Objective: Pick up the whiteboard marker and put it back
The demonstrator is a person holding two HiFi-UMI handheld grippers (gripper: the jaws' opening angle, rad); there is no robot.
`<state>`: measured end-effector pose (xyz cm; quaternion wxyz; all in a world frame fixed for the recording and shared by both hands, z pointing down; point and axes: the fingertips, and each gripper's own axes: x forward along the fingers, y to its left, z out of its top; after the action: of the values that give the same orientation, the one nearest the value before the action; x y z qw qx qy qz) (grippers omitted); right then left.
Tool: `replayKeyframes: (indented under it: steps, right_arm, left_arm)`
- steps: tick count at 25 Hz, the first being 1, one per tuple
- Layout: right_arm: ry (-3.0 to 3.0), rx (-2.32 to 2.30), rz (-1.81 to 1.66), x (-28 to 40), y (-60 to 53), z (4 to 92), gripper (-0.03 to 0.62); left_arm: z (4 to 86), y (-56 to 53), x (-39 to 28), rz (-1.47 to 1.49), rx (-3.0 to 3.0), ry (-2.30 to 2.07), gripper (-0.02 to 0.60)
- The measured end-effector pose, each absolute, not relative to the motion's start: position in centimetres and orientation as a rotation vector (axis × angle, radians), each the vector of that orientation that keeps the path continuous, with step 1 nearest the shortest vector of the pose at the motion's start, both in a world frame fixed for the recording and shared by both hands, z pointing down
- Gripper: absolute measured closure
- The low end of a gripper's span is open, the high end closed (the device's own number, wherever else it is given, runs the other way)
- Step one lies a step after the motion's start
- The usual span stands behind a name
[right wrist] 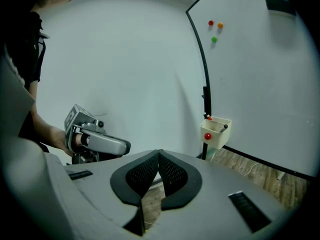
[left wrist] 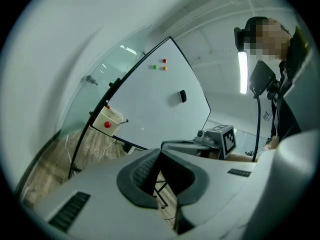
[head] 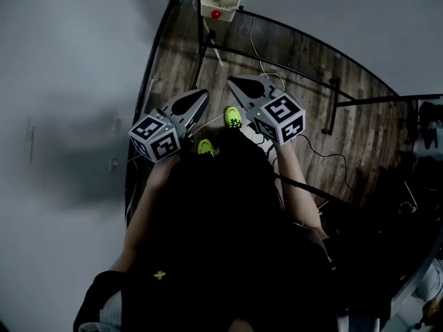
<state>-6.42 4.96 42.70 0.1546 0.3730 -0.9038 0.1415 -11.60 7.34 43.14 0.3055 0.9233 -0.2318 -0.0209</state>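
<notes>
Left gripper (head: 203, 91), right gripper (head: 231, 80), one tray (head: 228, 12)

No text, brand, number or label can be read in any view; only black-and-white square patterns are seen, on the left cube (head: 156, 138) and on the right cube (head: 282, 118) in the head view; no letters or digits are formed by them; one such pattern is seen again on the right cube in the left gripper view (left wrist: 229, 140); the face of the left cube in the right gripper view (right wrist: 70, 118) is turned too far aside for its pattern to be made out.
</notes>
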Motion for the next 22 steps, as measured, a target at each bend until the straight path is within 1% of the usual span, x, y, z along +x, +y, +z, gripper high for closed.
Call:
replayKeyframes:
  steps: [6, 12, 17, 22]
  right_arm:
    - [-2.586, 1.053, 0.436, -6.7, 7.7, 43.2, 0.591]
    - [-2.620, 1.013, 0.401, -7.1, 7.2, 42.2, 0.591]
    - [-2.663, 0.996, 0.371, -7.1, 7.0, 40.3, 0.591]
    - [-2.670, 0.970, 0.373, -7.5, 7.8, 40.9, 0.591]
  left_arm:
    - [43.3, 9.0, -12.2, -0.060, 2.429, -0.623, 0.561]
    - [42.6, 9.1, -12.7, -0.099, 2.423, -0.679, 0.561]
    - [41.6, 10.0, -11.8, -0.111, 2.444, -0.681, 0.561]
    - [41.5, 10.5, -11.8, -0.124, 2.446, -0.692, 0.561]
